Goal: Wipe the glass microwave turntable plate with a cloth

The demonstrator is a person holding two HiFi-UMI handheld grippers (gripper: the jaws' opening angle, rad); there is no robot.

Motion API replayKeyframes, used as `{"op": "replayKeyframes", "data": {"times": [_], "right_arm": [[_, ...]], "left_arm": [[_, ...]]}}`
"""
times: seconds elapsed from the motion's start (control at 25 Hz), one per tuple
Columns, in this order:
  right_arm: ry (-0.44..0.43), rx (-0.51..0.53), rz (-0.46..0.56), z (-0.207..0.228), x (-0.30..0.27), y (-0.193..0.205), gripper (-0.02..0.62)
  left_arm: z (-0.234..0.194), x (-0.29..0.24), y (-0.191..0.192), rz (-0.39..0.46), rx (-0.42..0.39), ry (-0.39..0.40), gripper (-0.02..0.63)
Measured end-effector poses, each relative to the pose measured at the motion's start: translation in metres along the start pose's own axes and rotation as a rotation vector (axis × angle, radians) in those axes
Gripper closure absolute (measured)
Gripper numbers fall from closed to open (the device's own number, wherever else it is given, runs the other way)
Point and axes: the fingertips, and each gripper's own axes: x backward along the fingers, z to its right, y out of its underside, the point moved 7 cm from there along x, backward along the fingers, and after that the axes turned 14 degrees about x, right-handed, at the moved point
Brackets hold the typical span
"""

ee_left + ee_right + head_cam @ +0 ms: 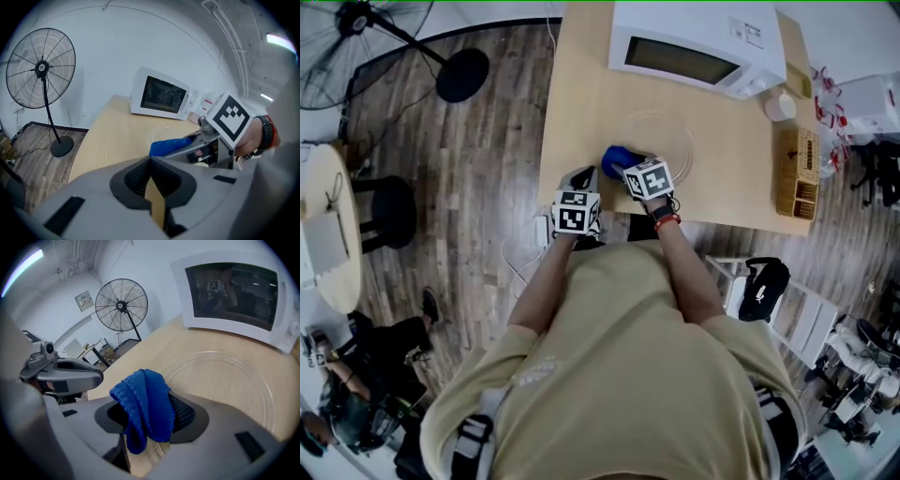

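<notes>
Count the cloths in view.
1: the blue cloth, clamped in the right gripper at the near edge of the glass plate. None shows elsewhere; one could be hidden.

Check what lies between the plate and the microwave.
Nothing: only bare table lies between the plate and the microwave, clearest in the right gripper view.

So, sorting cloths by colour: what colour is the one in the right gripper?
Blue cloth, clearest in right gripper view.
</notes>
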Motion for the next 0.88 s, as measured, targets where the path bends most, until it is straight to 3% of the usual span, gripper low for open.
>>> {"op": "replayKeyframes", "data": {"times": [0.32,0.88], "right_arm": [[0.005,0.038,-0.035,0.003,0.006,0.006,0.37],[0.071,0.007,-0.029,0.02,0.026,0.028,0.37]], "left_arm": [[0.015,-0.007,0.001,-0.015,-0.024,0.031,0.587],[0.031,-0.014,0.007,-0.038,-0.04,0.054,0.587]]}}
